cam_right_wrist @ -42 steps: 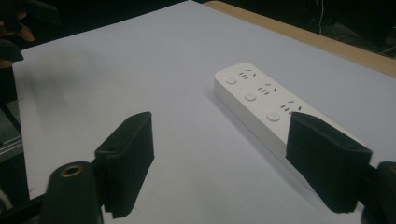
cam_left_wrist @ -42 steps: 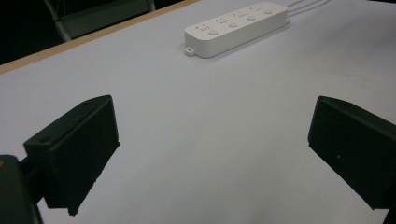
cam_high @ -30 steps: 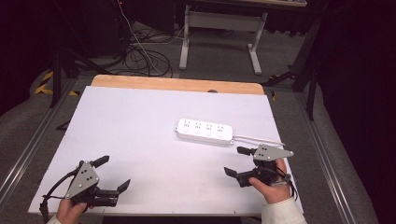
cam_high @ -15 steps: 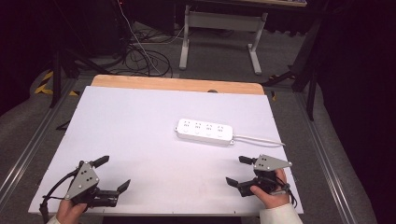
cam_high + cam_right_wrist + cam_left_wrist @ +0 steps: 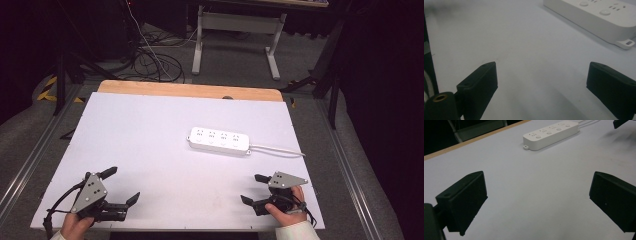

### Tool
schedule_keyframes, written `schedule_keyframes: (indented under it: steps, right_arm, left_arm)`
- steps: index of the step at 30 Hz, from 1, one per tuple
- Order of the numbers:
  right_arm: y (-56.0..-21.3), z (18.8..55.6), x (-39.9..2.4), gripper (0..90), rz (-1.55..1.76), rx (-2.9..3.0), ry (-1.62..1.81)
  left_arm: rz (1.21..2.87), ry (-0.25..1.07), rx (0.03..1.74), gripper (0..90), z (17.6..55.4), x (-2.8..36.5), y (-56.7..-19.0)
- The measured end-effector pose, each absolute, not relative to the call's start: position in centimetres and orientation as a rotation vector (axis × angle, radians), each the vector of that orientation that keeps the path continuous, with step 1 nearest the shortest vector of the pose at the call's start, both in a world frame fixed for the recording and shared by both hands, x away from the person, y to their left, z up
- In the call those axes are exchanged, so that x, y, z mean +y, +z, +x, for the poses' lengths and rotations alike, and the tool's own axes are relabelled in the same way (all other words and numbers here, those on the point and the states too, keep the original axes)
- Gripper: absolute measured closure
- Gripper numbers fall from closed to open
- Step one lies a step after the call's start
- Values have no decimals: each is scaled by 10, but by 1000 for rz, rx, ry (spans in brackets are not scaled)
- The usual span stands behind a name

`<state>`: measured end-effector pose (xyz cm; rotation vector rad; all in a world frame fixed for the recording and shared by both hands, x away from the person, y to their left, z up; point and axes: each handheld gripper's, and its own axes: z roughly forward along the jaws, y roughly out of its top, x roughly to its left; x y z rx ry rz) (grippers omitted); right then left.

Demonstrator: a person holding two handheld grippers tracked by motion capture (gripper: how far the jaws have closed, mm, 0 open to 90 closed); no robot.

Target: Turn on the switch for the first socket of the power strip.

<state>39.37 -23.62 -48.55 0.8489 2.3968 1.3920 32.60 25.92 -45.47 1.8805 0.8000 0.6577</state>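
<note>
A white power strip [image 5: 219, 140] lies flat right of the table's middle, its white cable [image 5: 277, 149] running off to the right. It also shows at the top of the left gripper view [image 5: 551, 133] and the upper right of the right gripper view [image 5: 599, 15]. My left gripper [image 5: 121, 185] rests near the front left corner, open, nothing between its jaws. My right gripper [image 5: 253, 188] sits near the front right edge, open and empty, a short way in front of the strip.
The white tabletop [image 5: 150, 130] has a wooden strip along its far edge [image 5: 185, 90]. Beyond it stand a desk frame [image 5: 235, 35] and loose cables on the floor [image 5: 150, 55]. Metal rails run along both sides of the table.
My right gripper has drawn back toward the front edge of the table, away from the power strip. The left gripper has stayed put.
</note>
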Motion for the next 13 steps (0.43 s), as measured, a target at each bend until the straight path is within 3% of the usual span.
schedule_keyframes:
  steps: [13]
  right_arm:
    - [-483, 392, -239, 102, 817, 2382, 1371]
  left_arm:
    - [1887, 674, 789, 16, 328, 260, -457]
